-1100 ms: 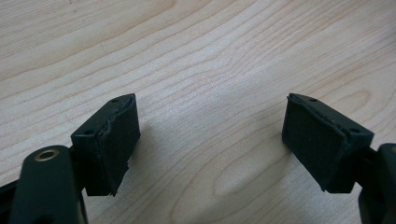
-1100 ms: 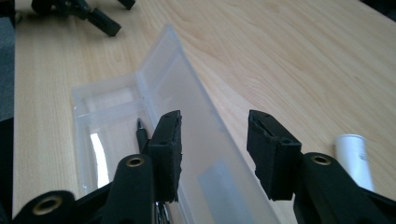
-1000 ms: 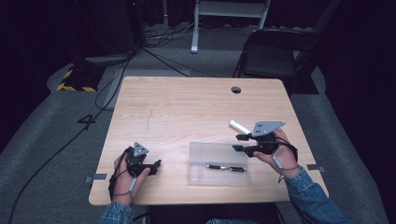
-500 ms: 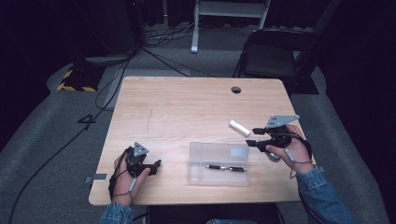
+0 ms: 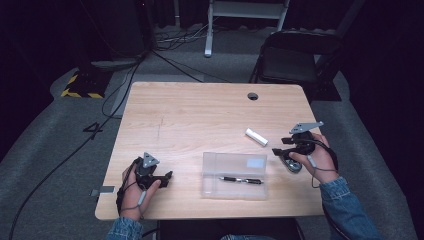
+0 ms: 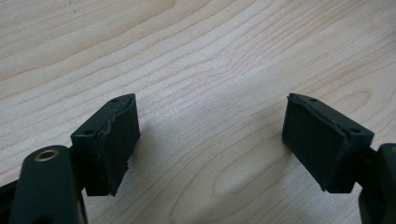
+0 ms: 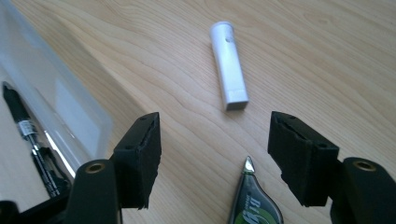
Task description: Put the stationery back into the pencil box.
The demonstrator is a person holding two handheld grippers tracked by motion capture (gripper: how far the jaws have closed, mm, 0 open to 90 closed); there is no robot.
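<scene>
Dark floor and a black chair ring the pale wooden bench. Since a second ago the right hand-held gripper has slid rightward off the white tube, its jaws just opening, now spread and empty above the green correction-tape dispenser, probably next for the clear case holding a pen. Near left, the left hand-held gripper rests spread, empty.
</scene>
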